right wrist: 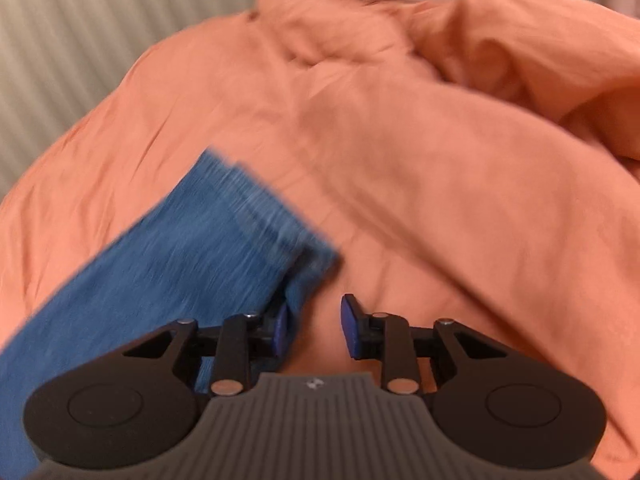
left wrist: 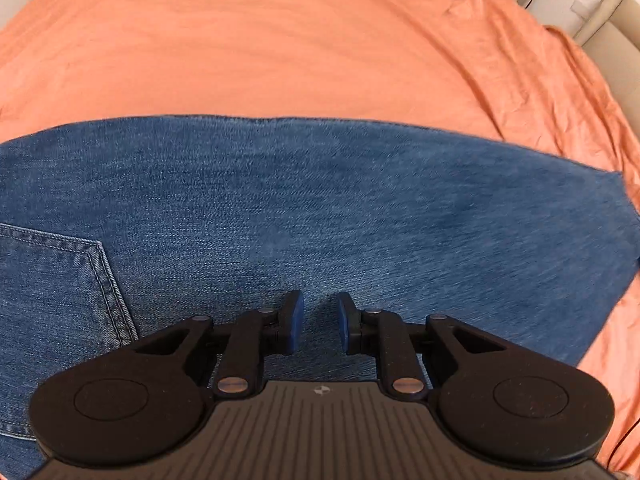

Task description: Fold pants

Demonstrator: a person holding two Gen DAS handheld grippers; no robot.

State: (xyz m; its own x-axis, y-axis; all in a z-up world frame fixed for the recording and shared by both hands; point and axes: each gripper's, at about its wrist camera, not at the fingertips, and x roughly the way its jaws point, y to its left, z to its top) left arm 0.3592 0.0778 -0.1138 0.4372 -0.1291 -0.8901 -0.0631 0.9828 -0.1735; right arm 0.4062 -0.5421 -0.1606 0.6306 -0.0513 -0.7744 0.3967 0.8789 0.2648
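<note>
Left wrist view: the left tool [left wrist: 319,322], pads slightly apart and empty, hovers over soft, heavy denim pants [left wrist: 280,208] on an orange sheet [left wrist: 280,48]. The right tool [right wrist: 314,330], also parted, sits beside the hem [right wrist: 276,216], probably the best hold.

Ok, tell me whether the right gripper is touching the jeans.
Cannot tell. Right wrist view: the jeans overlap one finger of the right gripper, but blur hides contact.

Left gripper [left wrist: 319,322] and right gripper [right wrist: 314,328]: black linkage arms, silver screws, blue pads [left wrist: 295,322], ribbed grey body bearing a small white emblem.
</note>
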